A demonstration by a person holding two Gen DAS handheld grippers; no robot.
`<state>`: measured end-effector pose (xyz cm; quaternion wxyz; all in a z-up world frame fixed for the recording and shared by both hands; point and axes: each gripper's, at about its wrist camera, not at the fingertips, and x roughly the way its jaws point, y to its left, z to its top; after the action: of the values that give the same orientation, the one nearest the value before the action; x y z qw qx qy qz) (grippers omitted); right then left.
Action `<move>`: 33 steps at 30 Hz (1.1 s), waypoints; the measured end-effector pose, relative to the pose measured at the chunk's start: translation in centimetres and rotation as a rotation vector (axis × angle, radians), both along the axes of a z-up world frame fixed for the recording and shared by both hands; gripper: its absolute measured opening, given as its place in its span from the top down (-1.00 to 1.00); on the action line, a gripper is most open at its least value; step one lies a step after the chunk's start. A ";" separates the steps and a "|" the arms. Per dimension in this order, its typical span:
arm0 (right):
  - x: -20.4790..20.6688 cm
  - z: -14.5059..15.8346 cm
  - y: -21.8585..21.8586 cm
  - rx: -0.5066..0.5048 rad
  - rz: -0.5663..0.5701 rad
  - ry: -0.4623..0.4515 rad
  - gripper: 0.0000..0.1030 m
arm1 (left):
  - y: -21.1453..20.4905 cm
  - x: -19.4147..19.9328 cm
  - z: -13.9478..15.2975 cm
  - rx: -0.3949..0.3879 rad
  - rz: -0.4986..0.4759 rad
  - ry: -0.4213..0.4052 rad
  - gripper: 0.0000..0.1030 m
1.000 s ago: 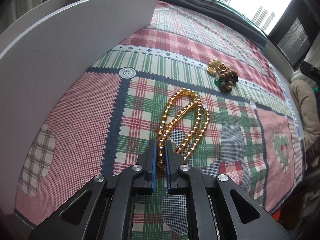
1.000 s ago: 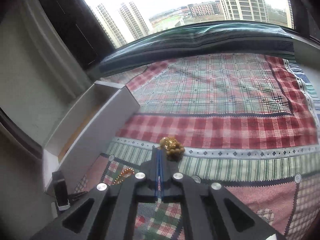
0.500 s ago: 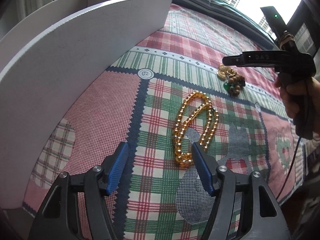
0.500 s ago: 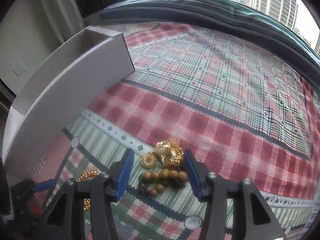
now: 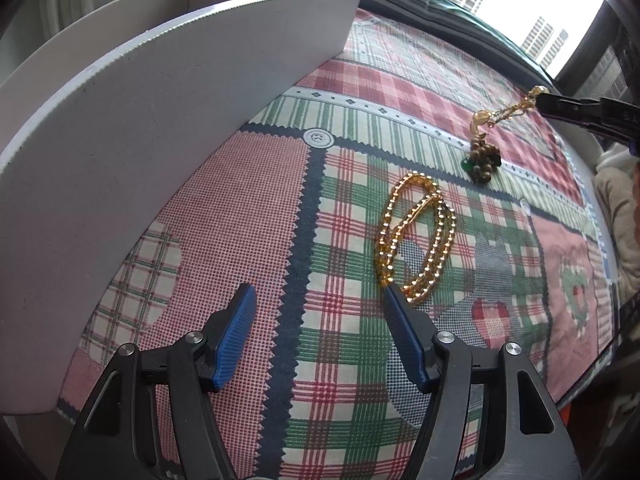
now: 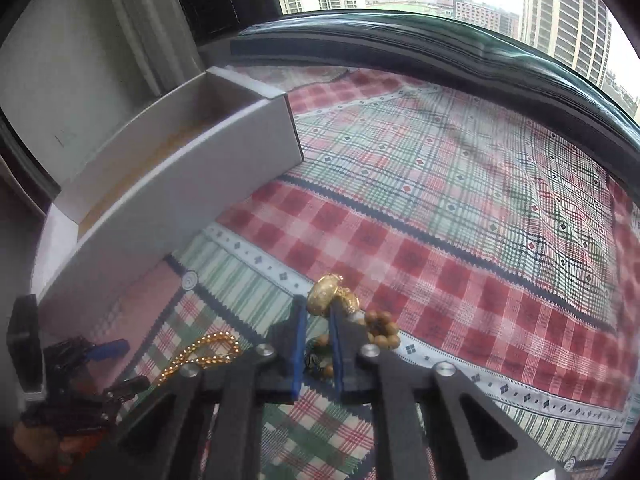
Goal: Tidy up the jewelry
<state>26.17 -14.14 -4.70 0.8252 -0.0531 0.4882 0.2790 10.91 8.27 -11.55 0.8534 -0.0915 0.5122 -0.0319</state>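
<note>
The gold charm cluster (image 6: 334, 300) sits right at the tips of our right claw (image 6: 318, 320), which is closing on it: the jaws stand nearly together with the gold piece between their tips. In the left wrist view a thin gold chain (image 5: 506, 111) runs taut from that claw's tip down to the wooden beads (image 5: 484, 160), so we judge the gold end is already pinched and partly raised while the beads trail on the patchwork cloth (image 5: 240, 220). The bundle's long axis therefore runs from the claw downward and back toward us, beads lowest.

The gold bead necklace (image 5: 416, 240) lies doubled on the cloth, its long axis running away from our left claw (image 5: 318, 304). Its near end is just beside the tip of that claw's right finger (image 5: 404, 336), not between the fingers; the left claw stands wide apart with nothing in it.

The white box (image 6: 176, 184) lies to the left of both pieces, open side up. The right claw is the one holding jewelry, but the left claw is nearer the box; the carry, as we read it, must cross leftward over the necklace and clear the box wall with the beads dangling.
</note>
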 end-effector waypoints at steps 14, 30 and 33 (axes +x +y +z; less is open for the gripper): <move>-12.6 -4.3 -7.6 -0.111 -0.092 0.066 0.46 | -1.6 -0.8 0.4 0.033 -0.071 0.019 -0.31; -19.0 -5.1 -10.3 -0.107 -0.154 -0.007 -0.17 | -3.4 0.8 0.0 0.055 -0.121 0.038 -0.37; -17.5 -5.6 -8.9 -0.113 -0.139 -0.018 -0.18 | -3.9 2.0 -0.5 0.091 -0.112 0.043 -0.38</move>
<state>8.66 -23.09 -10.28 0.8426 -0.0678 0.4983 0.1925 12.91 4.37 -12.08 0.8424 -0.0246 0.5356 -0.0544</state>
